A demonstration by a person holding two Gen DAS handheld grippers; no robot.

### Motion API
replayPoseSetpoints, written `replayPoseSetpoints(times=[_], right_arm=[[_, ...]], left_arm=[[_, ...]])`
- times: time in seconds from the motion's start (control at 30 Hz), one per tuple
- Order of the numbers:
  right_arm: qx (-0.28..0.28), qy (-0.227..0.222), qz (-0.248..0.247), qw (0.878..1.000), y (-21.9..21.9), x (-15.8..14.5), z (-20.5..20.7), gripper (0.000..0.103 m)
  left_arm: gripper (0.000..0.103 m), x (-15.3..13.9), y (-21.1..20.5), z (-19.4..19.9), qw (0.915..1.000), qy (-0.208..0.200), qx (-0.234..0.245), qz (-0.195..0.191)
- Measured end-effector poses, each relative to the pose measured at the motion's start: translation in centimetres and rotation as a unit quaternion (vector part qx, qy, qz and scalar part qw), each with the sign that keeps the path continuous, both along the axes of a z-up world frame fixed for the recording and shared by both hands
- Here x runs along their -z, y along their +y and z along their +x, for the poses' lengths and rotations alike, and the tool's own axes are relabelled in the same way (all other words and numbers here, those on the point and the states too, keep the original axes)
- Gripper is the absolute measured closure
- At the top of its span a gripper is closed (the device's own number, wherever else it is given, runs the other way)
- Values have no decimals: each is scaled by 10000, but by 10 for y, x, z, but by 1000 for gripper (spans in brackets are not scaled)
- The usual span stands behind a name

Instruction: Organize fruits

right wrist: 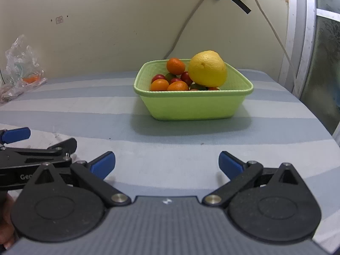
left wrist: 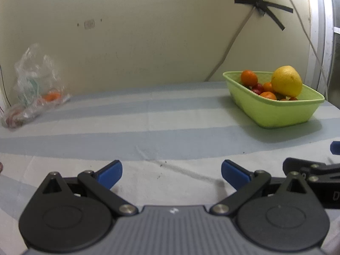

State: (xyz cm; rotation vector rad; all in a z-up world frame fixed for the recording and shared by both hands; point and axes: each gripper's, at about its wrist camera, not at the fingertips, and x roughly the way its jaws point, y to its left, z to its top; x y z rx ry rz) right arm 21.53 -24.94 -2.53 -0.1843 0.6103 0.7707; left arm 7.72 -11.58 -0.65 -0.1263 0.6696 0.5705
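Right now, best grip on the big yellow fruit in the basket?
Probably from above with the right gripper, jaws open, across the yellow fruit's widest middle. It sits atop the smaller fruit, clear of the green basket rim, sides exposed.

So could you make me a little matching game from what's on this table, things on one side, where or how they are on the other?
Things:
1. big yellow fruit
2. green basket
3. clear plastic bag
4. right gripper

Descriptions:
A. lies crumpled at the far left by the wall
B. stands on the striped cloth, holding fruit
C. open, nothing between its blue fingers
D. sits on top of the small fruits

Pairs: 1-D, 2-B, 3-A, 4-C
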Motion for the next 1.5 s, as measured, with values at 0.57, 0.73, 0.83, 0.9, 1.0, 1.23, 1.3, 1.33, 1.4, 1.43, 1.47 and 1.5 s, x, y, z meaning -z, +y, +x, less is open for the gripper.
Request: replayPoseSetpoints(times=[0.57,0.73,0.83,0.9,1.0,1.23,1.3,1.33,1.4,1.43,1.47,1.5], right_arm=[[26,148,214,9997,-1,11,19,0],[3,164,284,9995,-3,11,19,0],[-29,161,298,9994,-4,11,19,0],[-40,163,314,9994,-5,11,20,0],[-56,163,338,9993,-5,10,20,0],[-124,115,362,9992,-4,9,17,0],[-129,119,368,9992,-4,9,18,0],[-130,125,375,9991,-5,9,18,0],[-128,134,383,9991,-5,9,18,0],[-130,136,384,9991,-5,9,18,0],[-130,135,383,9991,-5,8,17,0],[-129,135,384,9991,-5,8,17,0]], left_arm=[[0,-1,-2,-2,9993,-66,-311,213],[0,-1,-5,-3,9992,-104,-267,266],[0,-1,-5,-4,9993,-121,-252,254],[0,-1,-6,-5,9993,-136,-241,251],[0,-1,-5,-5,9993,-136,-236,242],[0,0,-4,-4,9994,-102,-243,212],[0,0,-4,-4,9994,-97,-248,207],[0,0,-4,-4,9994,-96,-247,208],[0,0,-4,-4,9994,-95,-243,206],[0,0,-4,-4,9994,-95,-243,207],[0,0,-4,-4,9995,-94,-241,205],[0,0,-4,-4,9995,-94,-239,205]])
